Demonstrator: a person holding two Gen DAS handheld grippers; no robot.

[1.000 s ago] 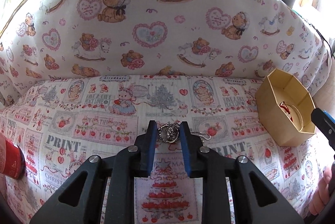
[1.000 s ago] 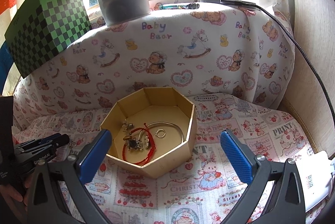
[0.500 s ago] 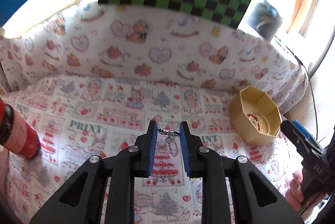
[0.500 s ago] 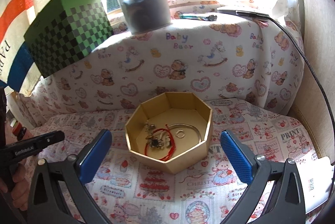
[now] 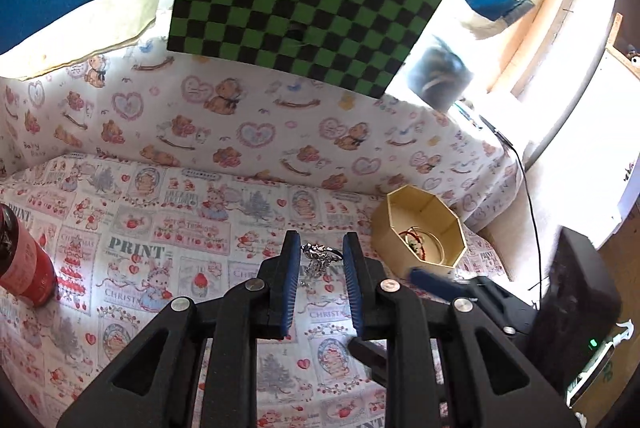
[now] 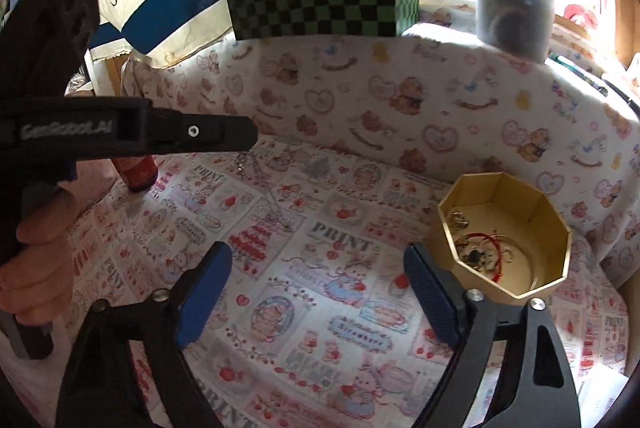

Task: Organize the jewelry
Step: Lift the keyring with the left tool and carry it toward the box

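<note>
Left wrist view shows the left gripper [image 5: 320, 260] pinched on a silver necklace [image 5: 318, 258], the pendant bunched between the blue pads and a short run of chain hanging beneath. A second ago that same piece lay on the printed cloth [image 5: 160, 228] with the jaws closing around it; now it hangs clear of the fabric, carried higher, and the whole bed of the workspace has dropped away below. The pick has succeeded — what remains is the carry.

The octagonal gold box [image 5: 420, 228] sits at about two o'clock from the held necklace, near but not under it. In the right wrist view the box [image 6: 504, 240] lies at about three o'clock, holding a red cord bracelet [image 6: 490, 248], a thin bangle and some small metal pieces. The necklace [image 6: 246, 164] dangles from the left gripper's tip [image 6: 240, 140] at ten o'clock, well apart from the box.

The right gripper [image 6: 316, 292] hangs with its jaws spread wide and nothing between them, lower and nearer the box than a second ago. A red bottle [image 5: 24, 268] stands at nine o'clock, out of the way.

My judgement: the next move is to swing the left hand over the box opening before letting go — the trailing chain could catch on the rim.
</note>
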